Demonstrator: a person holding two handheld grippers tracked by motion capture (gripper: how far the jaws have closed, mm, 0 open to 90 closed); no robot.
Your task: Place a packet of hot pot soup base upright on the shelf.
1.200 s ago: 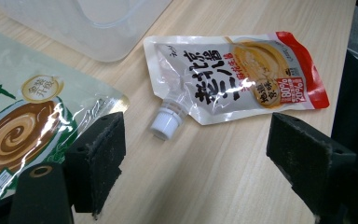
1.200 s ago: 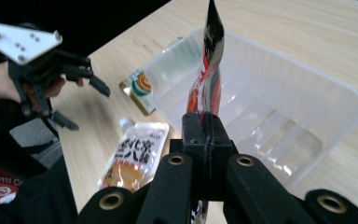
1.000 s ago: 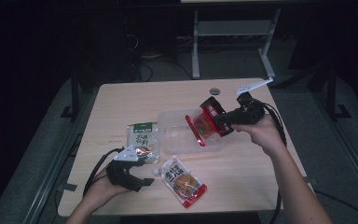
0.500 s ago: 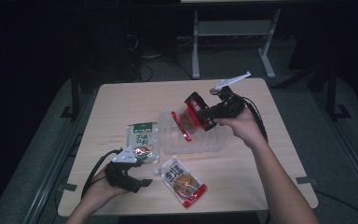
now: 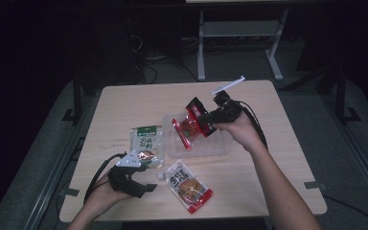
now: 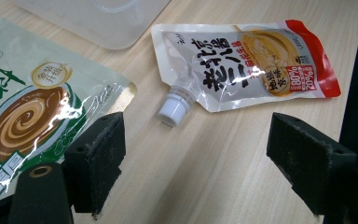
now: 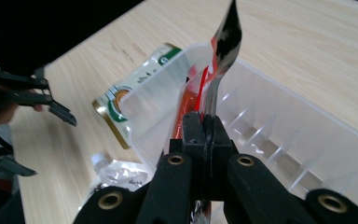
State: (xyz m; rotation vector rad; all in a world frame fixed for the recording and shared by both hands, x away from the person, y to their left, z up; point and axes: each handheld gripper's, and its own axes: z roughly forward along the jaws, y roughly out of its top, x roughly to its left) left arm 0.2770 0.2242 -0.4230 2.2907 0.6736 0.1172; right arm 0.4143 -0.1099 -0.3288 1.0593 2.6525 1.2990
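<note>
Left claw (image 5: 141, 188) is resting on the near-left part of the bench (image 5: 124, 103), jaws standing wide apart with nothing between them, just beside the green-and-white pouch (image 5: 146, 145) and the spouted pouch (image 5: 188, 186). Right claw (image 5: 205, 125) is hovering over the clear plastic container (image 5: 220, 148) at mid-bench, jaws pinching tight on the edge of the red pouch (image 5: 188, 125), which is hanging tilted above the container.

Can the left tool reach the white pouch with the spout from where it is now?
Probably yes. The left tool stands open, low over bare table, and the white spouted pouch lies flat just ahead with nothing between. The green pouch lies to one side.
</note>
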